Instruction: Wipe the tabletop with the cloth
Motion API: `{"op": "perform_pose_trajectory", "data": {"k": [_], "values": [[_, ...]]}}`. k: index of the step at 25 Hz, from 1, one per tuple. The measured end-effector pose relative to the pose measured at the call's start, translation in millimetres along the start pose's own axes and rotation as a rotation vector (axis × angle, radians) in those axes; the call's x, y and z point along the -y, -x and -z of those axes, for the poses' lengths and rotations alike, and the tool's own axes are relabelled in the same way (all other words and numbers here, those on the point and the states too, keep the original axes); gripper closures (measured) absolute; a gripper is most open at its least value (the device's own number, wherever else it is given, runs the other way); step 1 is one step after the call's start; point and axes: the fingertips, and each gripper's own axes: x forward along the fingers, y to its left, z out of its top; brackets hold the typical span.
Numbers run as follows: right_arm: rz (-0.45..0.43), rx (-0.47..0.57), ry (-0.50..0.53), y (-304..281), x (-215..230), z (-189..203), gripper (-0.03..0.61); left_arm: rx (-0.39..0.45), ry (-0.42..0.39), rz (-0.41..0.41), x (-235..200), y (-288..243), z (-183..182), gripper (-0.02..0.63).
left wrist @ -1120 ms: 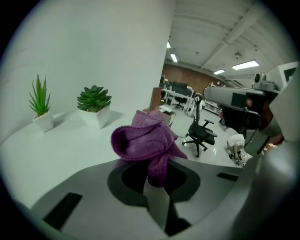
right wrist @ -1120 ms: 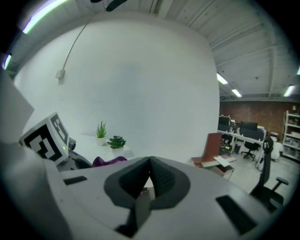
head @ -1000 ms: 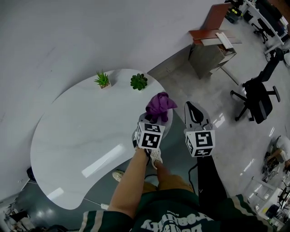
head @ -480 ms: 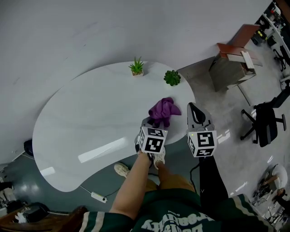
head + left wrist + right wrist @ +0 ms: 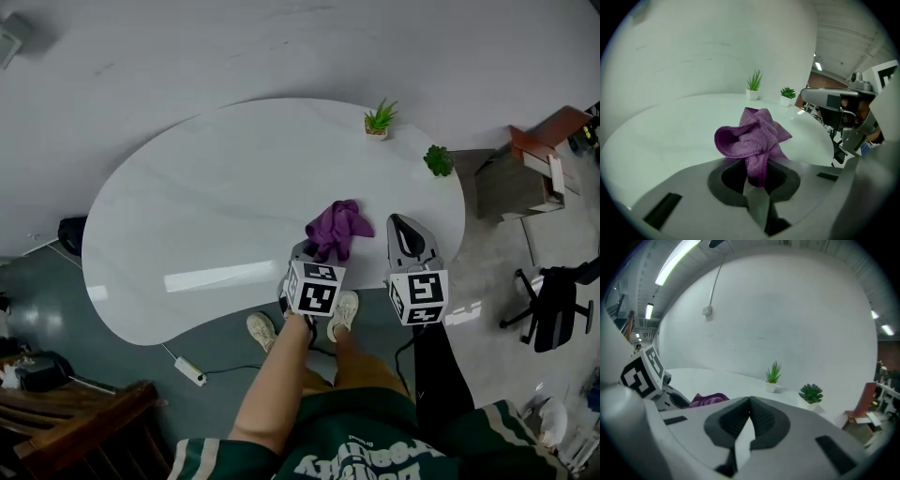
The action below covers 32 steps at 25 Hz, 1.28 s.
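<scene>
A crumpled purple cloth hangs bunched from my left gripper, whose jaws are shut on its lower fold. It is held above the near right part of the white kidney-shaped tabletop. My right gripper hovers just right of the cloth, over the table's near right edge, its jaws shut with nothing between them. The cloth also peeks out at the left in the right gripper view.
Two small potted plants stand at the table's far right by the wall. A black office chair and a brown cabinet stand on the floor at the right. A power strip lies under the near edge.
The head view has swung left, so the table now fills more of the picture. Both grippers and the held cloth keep nearly the same places in the view.
</scene>
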Motion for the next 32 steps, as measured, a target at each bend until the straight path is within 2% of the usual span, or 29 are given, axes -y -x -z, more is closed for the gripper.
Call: {"op": "perform_pose_trajectory", "data": {"k": [9,23,32], "values": [[-0.118,-0.005,0.076,-33.6,-127.3,-18.5,0.575,0.014,0.096,-0.068,-97.2,57.9,54.7,0.561],[-0.204,-0.007,0.112,-65.5,-346.6,-39.7,0.574,0.028,0.148,-0.105,-256.4,157.0,148.6,0.56],[-0.295,0.021,0.138,-86.1,-476.6,-61.5,0.574,0.018,0.216,-0.223,-372.8,235.5,225.4,0.56]]}}
